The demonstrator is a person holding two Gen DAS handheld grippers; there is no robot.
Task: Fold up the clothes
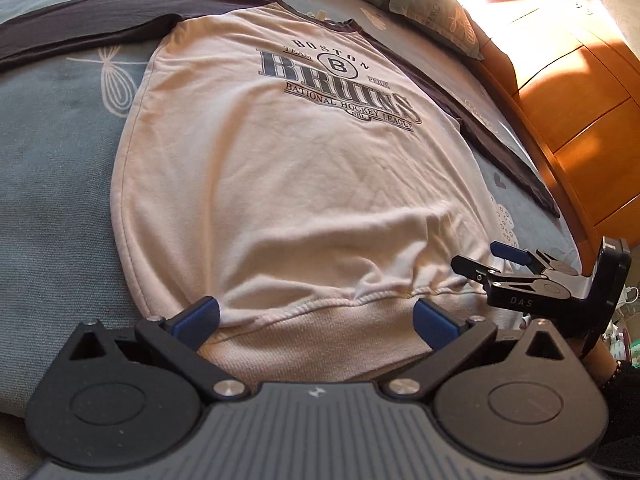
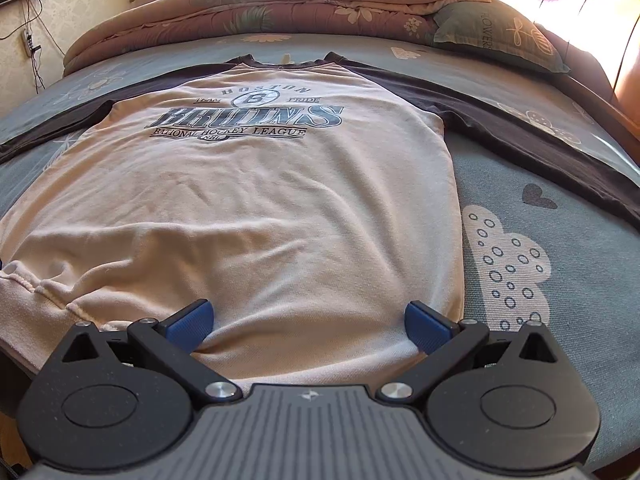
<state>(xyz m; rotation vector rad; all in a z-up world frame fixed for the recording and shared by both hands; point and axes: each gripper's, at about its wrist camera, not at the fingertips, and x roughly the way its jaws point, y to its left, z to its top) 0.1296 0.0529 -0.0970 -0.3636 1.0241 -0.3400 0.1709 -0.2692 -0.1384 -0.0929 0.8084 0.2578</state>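
Observation:
A cream sweatshirt with dark sleeves and a blue "Boston Bruins" print lies flat and face up on the bed, its ribbed hem nearest me. My left gripper is open, its blue pads standing wide apart over the left part of the hem. My right gripper is open too, over the sweatshirt near its right hem corner. In the left wrist view the right gripper shows from the side at the hem's right end. The hem is bunched and wrinkled between the two grippers.
The bed sheet is blue-grey with white patterns. A folded pink quilt and a green pillow lie at the far end. Orange wooden furniture runs along the right side. The dark sleeves spread out to both sides.

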